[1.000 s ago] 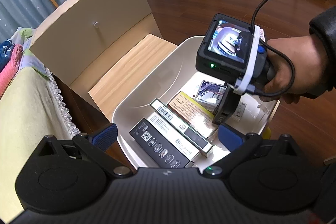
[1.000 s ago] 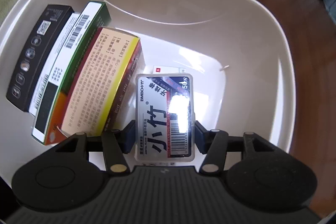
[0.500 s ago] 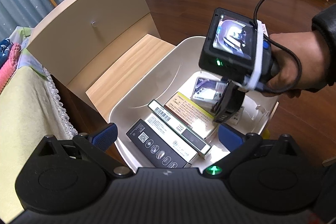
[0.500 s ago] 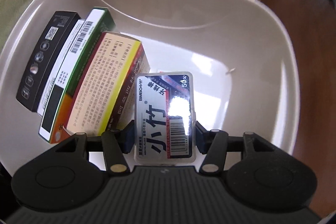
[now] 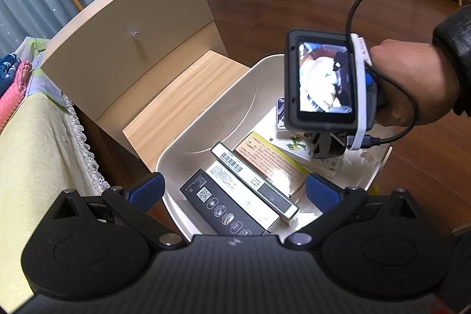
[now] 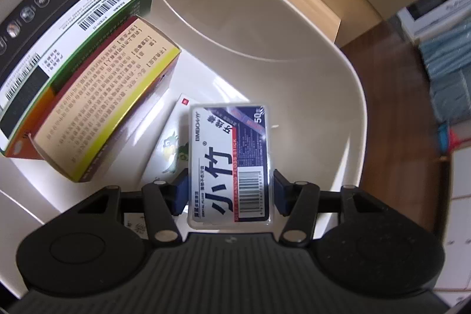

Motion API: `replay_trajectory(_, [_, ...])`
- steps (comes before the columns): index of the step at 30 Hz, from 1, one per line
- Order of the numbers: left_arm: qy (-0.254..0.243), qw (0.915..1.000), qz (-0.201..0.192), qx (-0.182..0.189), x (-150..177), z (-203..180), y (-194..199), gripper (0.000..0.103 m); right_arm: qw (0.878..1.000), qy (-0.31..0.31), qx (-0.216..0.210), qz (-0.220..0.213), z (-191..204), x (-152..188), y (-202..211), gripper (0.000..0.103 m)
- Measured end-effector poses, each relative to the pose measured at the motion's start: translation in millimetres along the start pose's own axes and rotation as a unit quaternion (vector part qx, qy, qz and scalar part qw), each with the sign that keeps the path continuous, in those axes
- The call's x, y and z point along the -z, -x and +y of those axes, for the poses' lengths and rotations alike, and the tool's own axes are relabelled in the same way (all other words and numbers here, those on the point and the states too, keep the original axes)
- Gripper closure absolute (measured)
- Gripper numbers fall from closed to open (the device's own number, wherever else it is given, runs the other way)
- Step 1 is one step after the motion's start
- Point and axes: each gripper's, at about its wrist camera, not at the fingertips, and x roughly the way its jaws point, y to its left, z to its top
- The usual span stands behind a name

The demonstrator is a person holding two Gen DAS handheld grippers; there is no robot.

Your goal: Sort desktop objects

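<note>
The right gripper [image 6: 231, 187] is clenched on the dental floss stick case [image 6: 231, 164], held above the white bin [image 6: 338, 96] floor. Case appears light, rigid, glossy; grip its long edges. The left gripper [image 5: 232, 189] is released, empty.

My right tongs [image 6: 231, 192] now sit tilted and turned compared with a second ago, so the white bin [image 6: 338, 72] swings across their view and more of the wooden floor [image 6: 391, 108] shows at the right. The floss-pick case [image 6: 231, 167] I hold now hangs over a white card with a green cartoon figure [image 6: 170, 149], of which only the top edge showed a second ago. From the left view, the right tongs [image 5: 323, 147] have risen and shifted right, their screen [image 5: 323, 84] turned more toward me.
</note>
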Motion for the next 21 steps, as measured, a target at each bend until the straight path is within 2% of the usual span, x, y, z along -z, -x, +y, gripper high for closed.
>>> replay_trajectory(5, [0.002,1.0,-0.001,0.001,0,1,0,0.0,0.999,0.046,0.016,0.008,5,-6,-3,0.052])
replay_trajectory(7, [0.003,1.0,0.0,0.0,1,1,-1,0.0,0.998,0.06,0.01,0.012,5,-7,-6,0.051])
replay_trajectory(11, [0.004,1.0,0.003,0.001,2,2,-4,0.0,0.999,0.038,-0.036,0.013,-17,-15,-11,0.051])
replay_trajectory(15, [0.003,1.0,0.002,0.003,0,1,-5,0.0,0.997,-0.018,-0.076,0.014,-35,-17,-10,0.051])
replay_trajectory(21, [0.002,1.0,0.002,0.004,-1,-1,-6,0.0,0.997,-0.001,-0.076,0.016,-45,-21,-6,0.052])
